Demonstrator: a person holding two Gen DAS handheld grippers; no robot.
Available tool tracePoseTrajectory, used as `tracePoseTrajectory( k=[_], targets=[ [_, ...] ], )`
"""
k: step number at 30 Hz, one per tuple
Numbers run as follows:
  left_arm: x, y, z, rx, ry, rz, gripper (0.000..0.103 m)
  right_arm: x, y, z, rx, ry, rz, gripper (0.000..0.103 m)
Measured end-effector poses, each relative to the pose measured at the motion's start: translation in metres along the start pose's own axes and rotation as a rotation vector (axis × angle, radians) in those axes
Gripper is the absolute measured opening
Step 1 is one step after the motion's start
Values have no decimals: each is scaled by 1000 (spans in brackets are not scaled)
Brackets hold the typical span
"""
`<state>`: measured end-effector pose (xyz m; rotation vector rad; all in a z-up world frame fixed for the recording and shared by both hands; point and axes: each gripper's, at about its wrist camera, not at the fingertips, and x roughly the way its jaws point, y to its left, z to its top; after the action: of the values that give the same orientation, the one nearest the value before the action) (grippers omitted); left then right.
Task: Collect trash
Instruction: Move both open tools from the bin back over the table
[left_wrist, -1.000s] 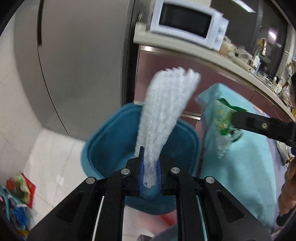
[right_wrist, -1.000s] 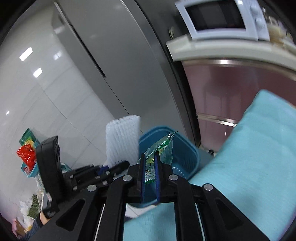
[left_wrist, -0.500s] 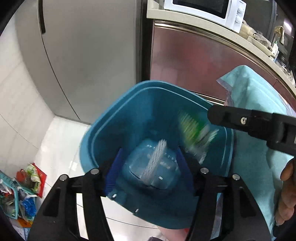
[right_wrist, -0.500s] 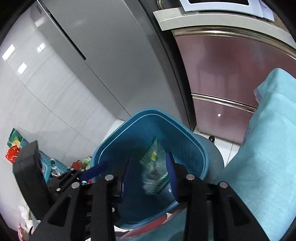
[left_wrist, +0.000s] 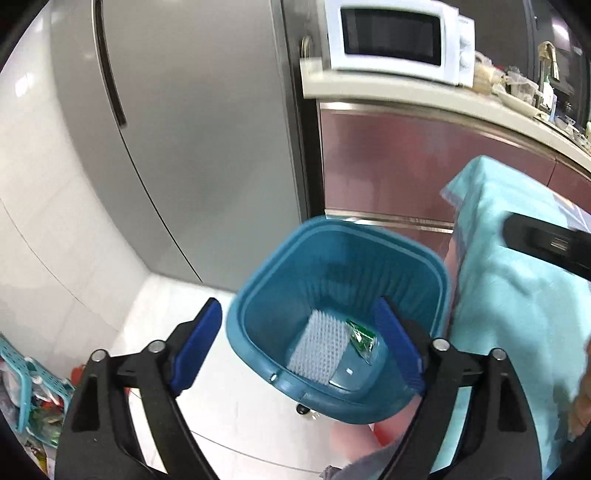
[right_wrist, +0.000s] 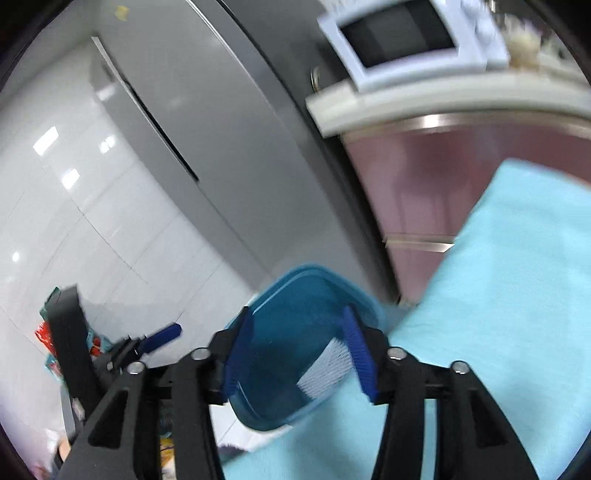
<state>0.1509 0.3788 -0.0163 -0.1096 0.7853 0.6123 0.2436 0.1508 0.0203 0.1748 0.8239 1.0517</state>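
A blue trash bin (left_wrist: 295, 280) stands on the white floor beside a teal-covered table. At its bottom lie a white bubble-wrap sheet (left_wrist: 317, 349) and a green snack wrapper (left_wrist: 362, 338). My left gripper (left_wrist: 297, 347) hovers above the bin, its jaws opening wide with nothing between them. My right gripper (right_wrist: 297, 354) is also above the bin (right_wrist: 291, 295), jaws opening and empty. The bubble wrap (right_wrist: 325, 369) shows through its gap. Each view catches the other gripper: the right gripper's body (left_wrist: 546, 243) at the right, the left gripper's blue pad (right_wrist: 162, 338) at the left.
A grey fridge (left_wrist: 184, 129) rises behind the bin, next to a pink cabinet and a counter with a white microwave (left_wrist: 391, 37). The teal tablecloth (left_wrist: 517, 314) fills the right. A teal basket (left_wrist: 22, 376) with colourful packaging sits on the floor at far left.
Both grippers were shut, the left on the bubble wrap and the right on the green wrapper. Both opened, the two pieces fell into the bin, and the grippers drew back.
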Motion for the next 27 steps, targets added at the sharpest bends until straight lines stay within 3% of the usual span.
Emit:
tracePoseTrajectory(
  k=[3, 5, 11, 20, 27],
  targets=[
    [-25, -14, 6, 8, -60, -2, 96, -60, 3, -11, -41, -120, -27, 66],
    [-43, -26, 7, 27, -95, -7, 97, -102, 4, -22, -55, -203, -49, 80],
    [-97, -85, -1, 106, -166, -46, 97, -185, -1, -66, -97, -375, -169, 96],
    [-143, -168, -28, 201, -193, -142, 97, -268, -12, -131, -131, -514, -395, 96],
    [-170, -229, -60, 274, -187, -256, 97, -311, -30, -177, -107, -549, -570, 96]
  ],
)
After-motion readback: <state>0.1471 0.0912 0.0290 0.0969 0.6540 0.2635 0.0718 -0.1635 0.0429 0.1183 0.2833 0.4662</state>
